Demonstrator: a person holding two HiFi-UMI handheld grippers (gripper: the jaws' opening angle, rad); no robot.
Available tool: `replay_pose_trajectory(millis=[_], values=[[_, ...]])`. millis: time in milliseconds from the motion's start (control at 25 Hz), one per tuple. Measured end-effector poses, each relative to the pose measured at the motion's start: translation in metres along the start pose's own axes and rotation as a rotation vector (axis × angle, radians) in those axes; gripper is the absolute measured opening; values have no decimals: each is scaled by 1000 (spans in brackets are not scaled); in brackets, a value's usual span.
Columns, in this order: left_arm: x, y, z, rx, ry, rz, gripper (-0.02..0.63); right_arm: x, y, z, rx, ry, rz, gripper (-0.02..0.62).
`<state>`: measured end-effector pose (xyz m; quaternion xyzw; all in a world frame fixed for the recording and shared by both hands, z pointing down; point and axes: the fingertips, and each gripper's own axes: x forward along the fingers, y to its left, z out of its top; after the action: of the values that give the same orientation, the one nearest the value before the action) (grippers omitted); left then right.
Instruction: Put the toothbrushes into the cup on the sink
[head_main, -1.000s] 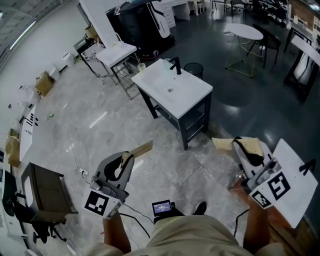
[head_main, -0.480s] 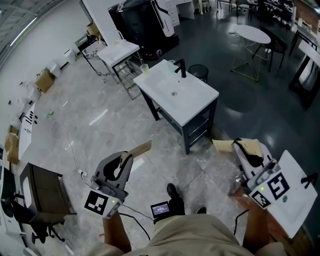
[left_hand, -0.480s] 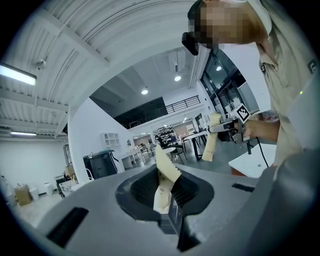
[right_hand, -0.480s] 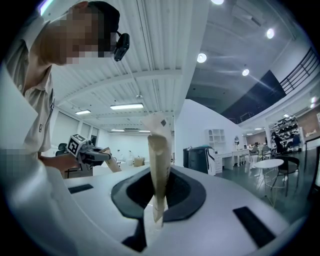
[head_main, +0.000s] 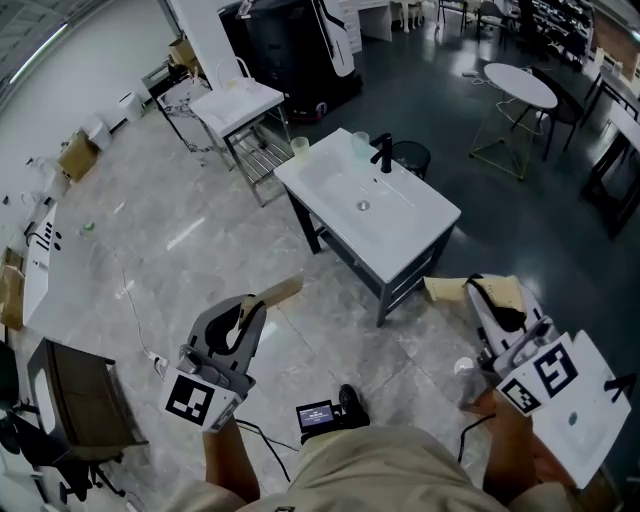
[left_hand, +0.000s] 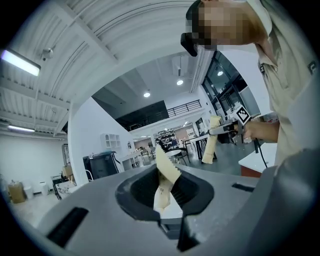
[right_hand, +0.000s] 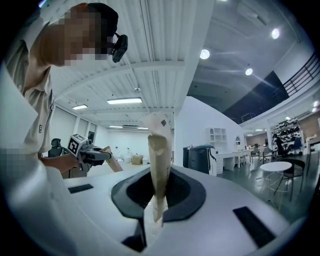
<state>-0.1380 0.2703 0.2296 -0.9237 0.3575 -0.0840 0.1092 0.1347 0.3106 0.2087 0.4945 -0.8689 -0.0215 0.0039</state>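
No toothbrush shows in any view. The white sink (head_main: 405, 228) on a dark stand is ahead of me, with a black faucet (head_main: 384, 152) at its far edge. A clear cup (head_main: 361, 145) stands beside the faucet, and a pale cup (head_main: 299, 148) sits at the sink's left corner. My left gripper (head_main: 290, 290) is held low at the left, its tan fingers (left_hand: 162, 165) together with nothing seen between them. My right gripper (head_main: 432, 288) is low at the right, its tan fingers (right_hand: 156, 135) closed and empty. Both are far short of the sink.
A small white table (head_main: 238, 100) and wire rack stand left of the sink, a black bin (head_main: 408, 158) behind it. A round table (head_main: 520, 85) is far right. A white board (head_main: 590, 410) lies by my right hand. A small screen (head_main: 322, 415) hangs at my waist.
The sink has drifted lower and rightward in the head view, so I have come nearer to it. My foot has stepped. Both grippers keep their pose.
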Motion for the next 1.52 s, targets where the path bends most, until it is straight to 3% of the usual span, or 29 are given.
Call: replay_pose_trajectory(millis=[360, 720, 1000, 1520], values=[[10, 86, -23, -49, -47, -14, 54, 97, 7, 10, -36, 20, -11, 21], [25, 132, -41, -96, -46, 26, 54, 153, -21, 7, -48, 47, -12, 21], [65, 160, -52, -103, -2, 61, 54, 211, -65, -5, -22, 40, 36, 21], [189, 197, -46, -22, 49, 120, 54, 299, -194, -18, -4, -21, 103, 21]])
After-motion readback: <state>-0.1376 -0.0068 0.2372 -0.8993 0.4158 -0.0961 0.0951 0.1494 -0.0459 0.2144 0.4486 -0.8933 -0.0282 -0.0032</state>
